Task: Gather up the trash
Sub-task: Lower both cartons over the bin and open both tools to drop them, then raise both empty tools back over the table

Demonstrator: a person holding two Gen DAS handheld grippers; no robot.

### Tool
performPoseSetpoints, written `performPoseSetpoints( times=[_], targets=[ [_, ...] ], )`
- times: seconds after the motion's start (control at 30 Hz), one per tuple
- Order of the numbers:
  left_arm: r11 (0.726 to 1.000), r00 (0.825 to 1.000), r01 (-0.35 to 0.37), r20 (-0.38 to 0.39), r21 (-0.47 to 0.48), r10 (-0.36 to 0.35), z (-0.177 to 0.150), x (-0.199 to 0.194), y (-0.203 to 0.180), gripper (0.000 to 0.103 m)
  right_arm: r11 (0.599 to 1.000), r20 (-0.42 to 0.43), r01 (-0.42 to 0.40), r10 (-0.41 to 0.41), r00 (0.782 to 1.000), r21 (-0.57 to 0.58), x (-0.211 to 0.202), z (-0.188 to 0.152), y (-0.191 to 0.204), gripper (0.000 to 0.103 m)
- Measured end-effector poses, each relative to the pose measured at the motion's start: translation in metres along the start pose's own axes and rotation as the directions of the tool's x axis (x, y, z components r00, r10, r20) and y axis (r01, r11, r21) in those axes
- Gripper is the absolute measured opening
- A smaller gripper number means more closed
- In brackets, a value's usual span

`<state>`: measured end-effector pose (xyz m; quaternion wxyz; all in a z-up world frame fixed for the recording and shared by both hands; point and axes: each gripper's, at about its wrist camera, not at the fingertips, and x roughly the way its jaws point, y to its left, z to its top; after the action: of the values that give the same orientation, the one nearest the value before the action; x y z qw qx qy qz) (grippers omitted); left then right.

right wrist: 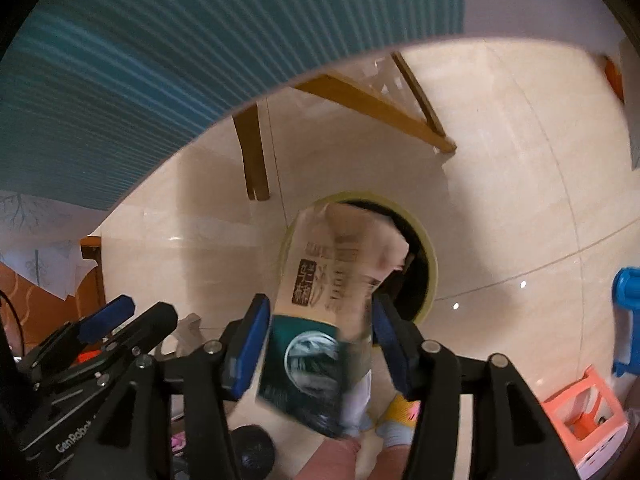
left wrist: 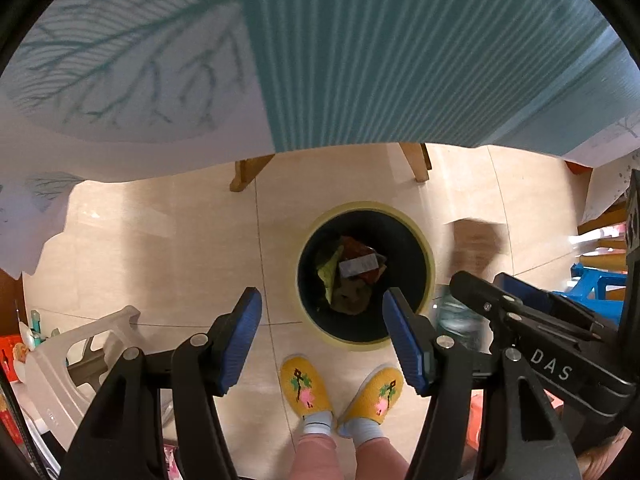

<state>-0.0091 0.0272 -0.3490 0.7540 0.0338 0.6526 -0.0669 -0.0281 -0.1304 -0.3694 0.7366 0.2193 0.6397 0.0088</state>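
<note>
Right gripper (right wrist: 318, 340) above floor, jaws spread wide; tan-and-teal snack bag (right wrist: 332, 300) between pads, blurred, grip or release unclear. Bag's long axis points ahead toward bin (right wrist: 430, 276) mouth just beyond. Bin already holds crumpled wrappers (left wrist: 352, 272). Left gripper (left wrist: 322, 340) wide open, empty, beside bin.

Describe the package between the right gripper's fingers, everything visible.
The package is a soft, crumpled paper-like bag, tan on its far part with dark printed characters, dark teal nearer the camera with a round pale emblem. It is motion-blurred and tilted, its far end over the trash bin. It sits between the right gripper fingers, whose pads look spread; actual contact cannot be confirmed.
</note>
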Motion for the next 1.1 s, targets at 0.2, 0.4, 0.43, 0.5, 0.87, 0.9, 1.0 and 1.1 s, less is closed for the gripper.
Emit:
performPoseSetpoints(
  times=[0.2,0.4,0.43,0.5,0.87,0.9,1.0,1.1],
  targets=[
    [1.0,1.0,-0.01,0.026,-0.003,0.01,0.002,-0.02,0.0,0.061,1.0,0.034,-0.016,0.016,0.999,-0.002,-0.014,-0.002,0.005,0.06],
    [1.0,0.997,-0.011,0.074,-0.004,0.011,0.0,-0.044,-0.006,0.061,0.999,0.077,-0.022,0.024,0.997,-0.023,-0.034,-0.009,0.014,0.06],
    [1.0,0.997,-0.01,0.08,-0.004,0.01,0.0,-0.048,-0.005,0.061,1.0,0.088,-0.017,0.019,0.996,-0.025,-0.038,-0.01,0.014,0.06],
    [1.0,0.996,-0.007,0.093,-0.002,0.007,0.0,-0.057,-0.007,0.061,1.0,0.106,-0.018,0.02,0.994,-0.023,-0.046,-0.012,0.015,0.06],
    [1.0,0.989,-0.015,0.146,0.027,0.011,-0.008,-0.128,-0.014,0.061,0.999,0.174,-0.047,0.05,0.983,-0.024,-0.116,-0.028,0.024,0.06],
    [1.0,0.988,-0.013,0.152,0.028,0.009,-0.009,-0.139,-0.015,0.061,0.998,0.181,-0.049,0.054,0.982,-0.028,-0.125,-0.031,0.026,0.06],
    [0.999,0.984,-0.009,0.176,0.04,0.002,-0.009,-0.171,-0.017,0.061,0.998,0.203,-0.06,0.067,0.977,-0.036,-0.157,-0.037,0.031,0.06],
    [0.998,0.977,-0.005,0.211,0.057,-0.007,-0.009,-0.204,-0.021,0.061,0.997,0.23,-0.069,0.077,0.97,-0.044,-0.186,-0.041,0.034,0.06]
  ],
)
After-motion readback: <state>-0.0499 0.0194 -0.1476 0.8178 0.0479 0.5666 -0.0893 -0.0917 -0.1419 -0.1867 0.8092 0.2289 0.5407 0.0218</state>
